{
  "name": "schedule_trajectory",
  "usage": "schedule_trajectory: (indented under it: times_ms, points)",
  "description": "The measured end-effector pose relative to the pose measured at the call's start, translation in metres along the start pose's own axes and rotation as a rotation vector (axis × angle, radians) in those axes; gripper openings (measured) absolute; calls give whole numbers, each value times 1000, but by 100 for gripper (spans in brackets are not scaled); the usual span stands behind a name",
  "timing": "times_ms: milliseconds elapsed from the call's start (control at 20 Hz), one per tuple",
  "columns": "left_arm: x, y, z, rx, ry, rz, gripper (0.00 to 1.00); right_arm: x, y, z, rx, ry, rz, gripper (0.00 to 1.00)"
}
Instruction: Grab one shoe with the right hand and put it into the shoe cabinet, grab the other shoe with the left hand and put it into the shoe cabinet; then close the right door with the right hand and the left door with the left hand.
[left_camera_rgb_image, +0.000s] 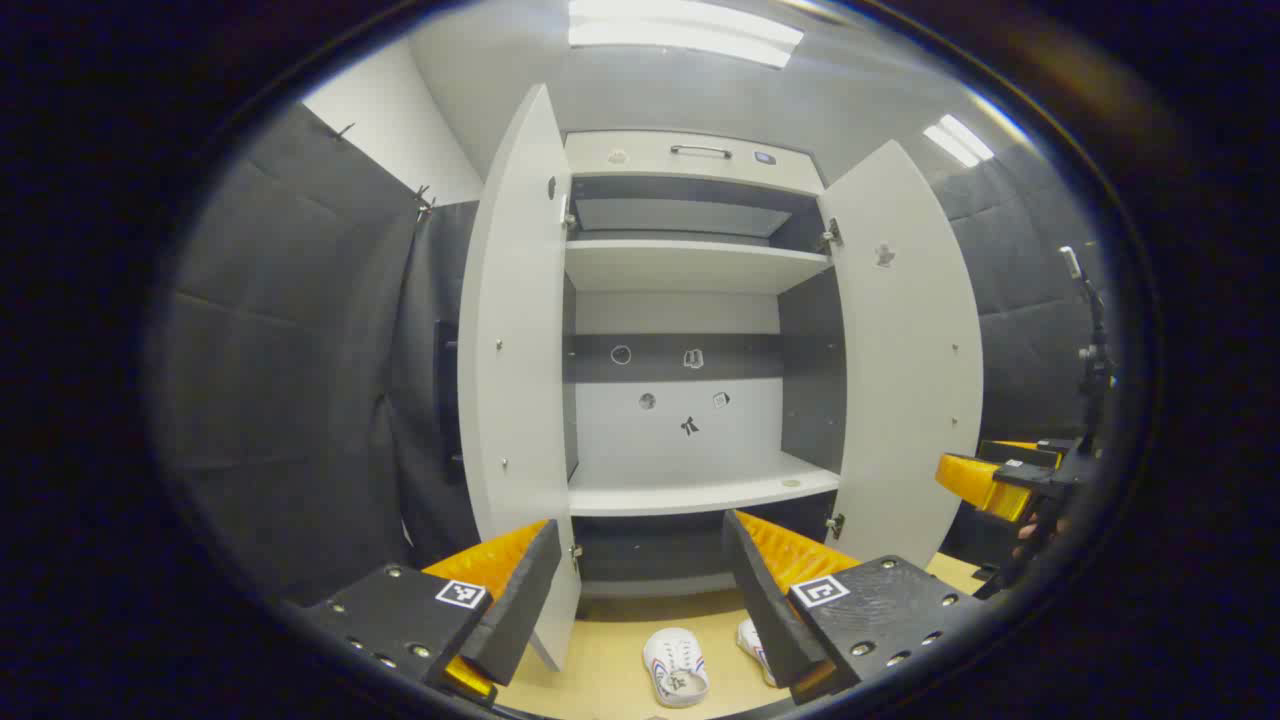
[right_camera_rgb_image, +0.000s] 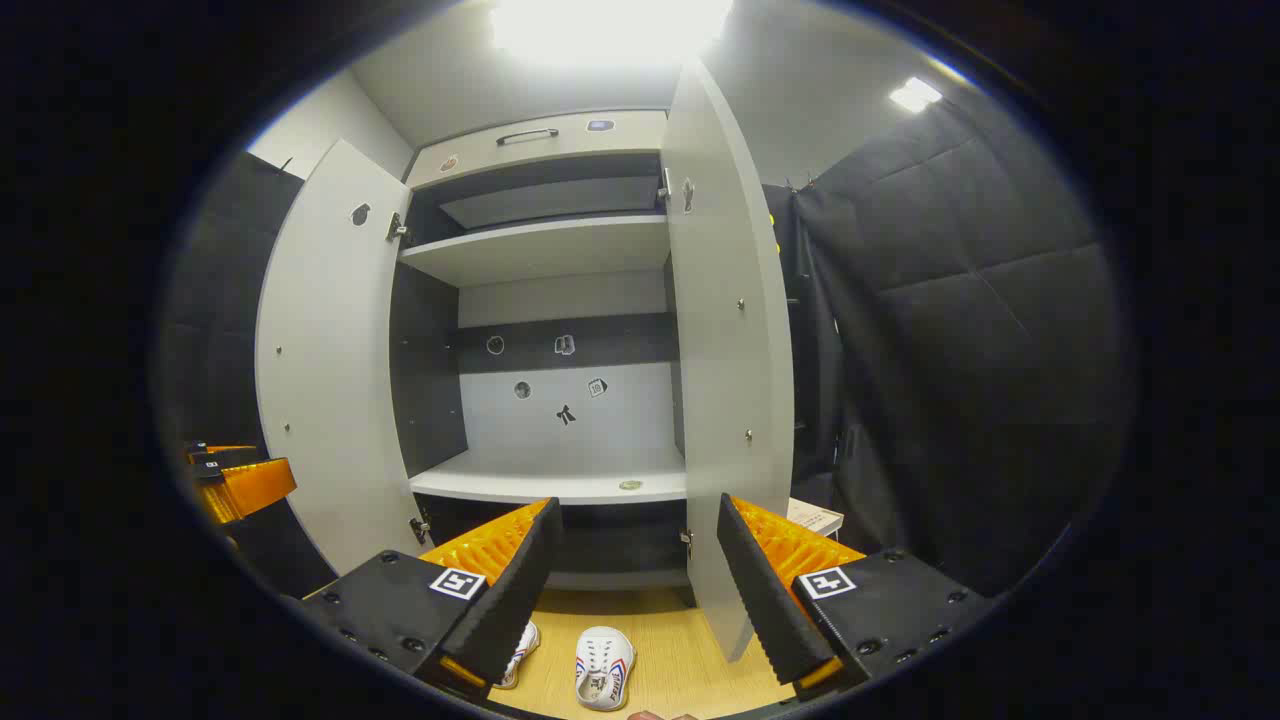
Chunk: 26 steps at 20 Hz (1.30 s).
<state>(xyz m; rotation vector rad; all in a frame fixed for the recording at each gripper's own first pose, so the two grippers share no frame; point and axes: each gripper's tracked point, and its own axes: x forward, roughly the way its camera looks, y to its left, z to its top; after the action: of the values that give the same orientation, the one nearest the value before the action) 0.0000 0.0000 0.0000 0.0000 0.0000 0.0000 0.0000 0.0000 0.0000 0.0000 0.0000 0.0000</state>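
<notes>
Two white shoes lie on the wooden floor in front of the cabinet: one shoe (left_camera_rgb_image: 676, 667) (right_camera_rgb_image: 604, 668) in full sight, the other shoe (left_camera_rgb_image: 752, 643) (right_camera_rgb_image: 520, 650) partly behind a finger. The shoe cabinet (left_camera_rgb_image: 690, 300) (right_camera_rgb_image: 560, 300) stands with its left door (left_camera_rgb_image: 515, 330) (right_camera_rgb_image: 325, 350) and right door (left_camera_rgb_image: 905, 360) (right_camera_rgb_image: 730, 340) swung wide. Its lower shelf (left_camera_rgb_image: 700, 490) (right_camera_rgb_image: 555, 483) is bare except for a small round mark. My left gripper (left_camera_rgb_image: 640, 590) is open above the shoes. My right gripper (right_camera_rgb_image: 635, 575) is open too, and also appears at the right edge of the left gripper view (left_camera_rgb_image: 1000, 480).
Dark padded walls (left_camera_rgb_image: 300, 350) (right_camera_rgb_image: 960, 330) close in both sides of the cabinet. A top drawer with a handle (left_camera_rgb_image: 700, 151) sits above the upper shelf (left_camera_rgb_image: 690, 265). A stand (left_camera_rgb_image: 1090, 360) rises at the far right. A small white object (right_camera_rgb_image: 815, 517) lies by the right door's foot.
</notes>
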Motion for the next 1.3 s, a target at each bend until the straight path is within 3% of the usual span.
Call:
schedule_trajectory:
  times_ms: [300,950,1300]
  points:
    - [-17,15,-15,53,-10,7,94,-10,-1,-13,7,44,-14,98]
    - [-27,37,-55,-80,84,61,94,-8,18,-44,9,141,33,96]
    - [-43,59,-91,-116,143,134,94,25,29,-63,-73,227,62,98]
